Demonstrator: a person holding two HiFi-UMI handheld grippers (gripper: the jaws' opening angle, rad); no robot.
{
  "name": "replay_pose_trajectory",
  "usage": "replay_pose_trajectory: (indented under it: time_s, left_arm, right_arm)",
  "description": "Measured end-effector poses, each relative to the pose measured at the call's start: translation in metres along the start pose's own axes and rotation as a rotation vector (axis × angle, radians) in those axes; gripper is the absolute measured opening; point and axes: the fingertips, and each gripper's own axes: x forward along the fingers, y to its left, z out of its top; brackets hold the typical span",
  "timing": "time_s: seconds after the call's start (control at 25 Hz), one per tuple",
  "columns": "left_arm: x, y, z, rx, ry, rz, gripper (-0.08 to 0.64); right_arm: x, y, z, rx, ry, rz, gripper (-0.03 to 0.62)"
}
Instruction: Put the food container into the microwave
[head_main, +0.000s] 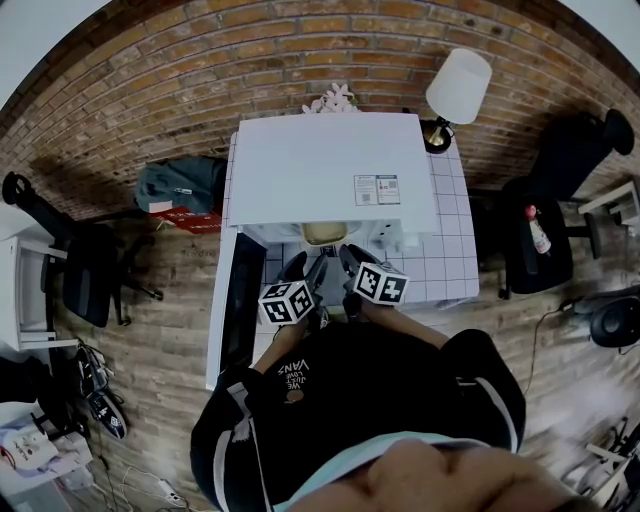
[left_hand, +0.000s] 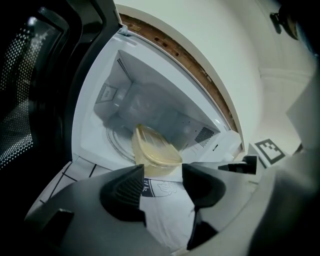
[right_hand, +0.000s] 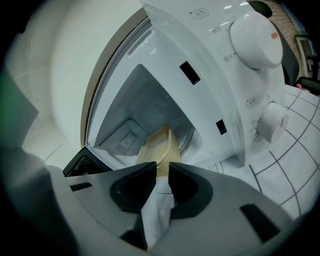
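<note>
The white microwave (head_main: 330, 170) stands on a tiled table with its dark door (head_main: 240, 300) swung open to the left. A pale yellowish food container (head_main: 325, 233) sits tilted in the mouth of the cavity, over the glass turntable (left_hand: 117, 142). In the right gripper view my right gripper (right_hand: 161, 170) is shut on the container's (right_hand: 157, 145) near rim. My left gripper (left_hand: 163, 172) stands open just in front of the container (left_hand: 155, 150), jaws apart with nothing between them. Both grippers (head_main: 305, 268) (head_main: 350, 258) point into the opening side by side.
The microwave's control knobs (right_hand: 255, 40) are to the right of the cavity. A lamp (head_main: 458, 88) stands at the back right of the white tiled table (head_main: 440, 250). Office chairs (head_main: 90, 270) flank the table, and a bottle (head_main: 537, 232) rests on the right-hand one.
</note>
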Motion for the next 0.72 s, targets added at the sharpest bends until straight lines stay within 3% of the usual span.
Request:
replay_pose_trajectory:
  time_s: [0.32,0.72]
  left_arm:
    - [0.0,-0.007,-0.001,0.017,0.006,-0.037,0.045]
    - [0.013,-0.004,0.004,0.018,0.035,-0.057,0.021]
  right_arm:
    - [0.002,0.001,-0.004,0.005,0.009,0.012,0.027]
    - [0.013,0.001,0.0,0.008,0.011,0.006,0.015]
